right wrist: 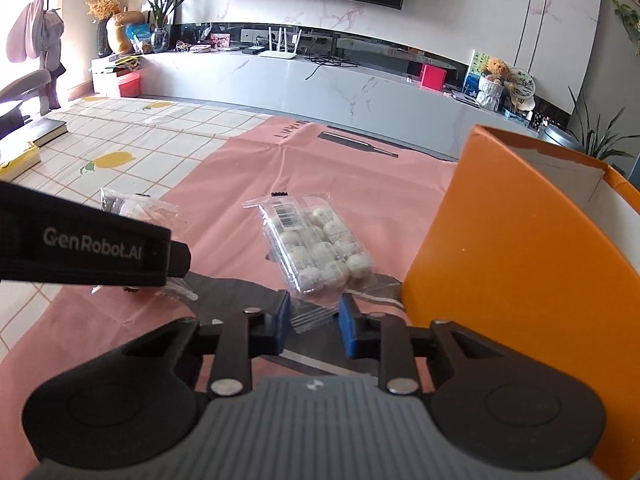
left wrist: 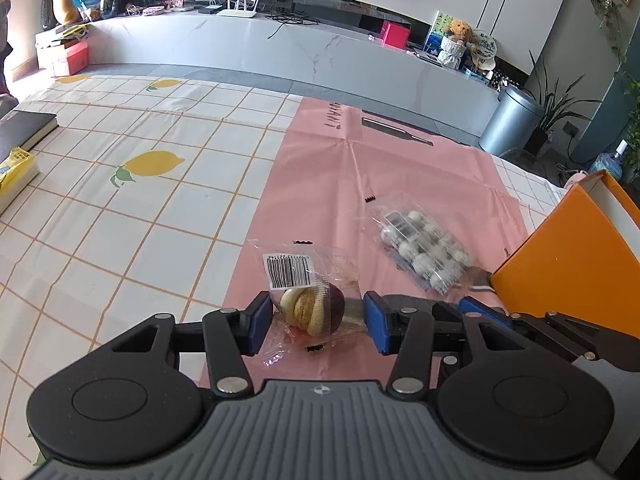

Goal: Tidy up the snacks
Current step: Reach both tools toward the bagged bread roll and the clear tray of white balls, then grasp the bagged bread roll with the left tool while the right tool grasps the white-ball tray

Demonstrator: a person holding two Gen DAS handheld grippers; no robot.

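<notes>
— Two grippers low over the pink mat [left wrist: 400,184]; what's the left gripper [left wrist: 318,322] doing?
— Its blue pads sit spread on either side of the pastry bag [left wrist: 308,292], not pinching it; the bag lies on the mat's near left part.
— And the right gripper [right wrist: 314,322]?
— Jaws parted around the crimped near edge of the ball pack [right wrist: 320,240], clear film between the pads, with a gap on each side. The pack lies mid-mat, just left of the orange box [right wrist: 516,280], which stands at the mat's right edge.
— Beyond the mat?
— Lemon cloth [left wrist: 120,200] to its left, a black book [left wrist: 28,126] at the cloth's far left edge.
</notes>
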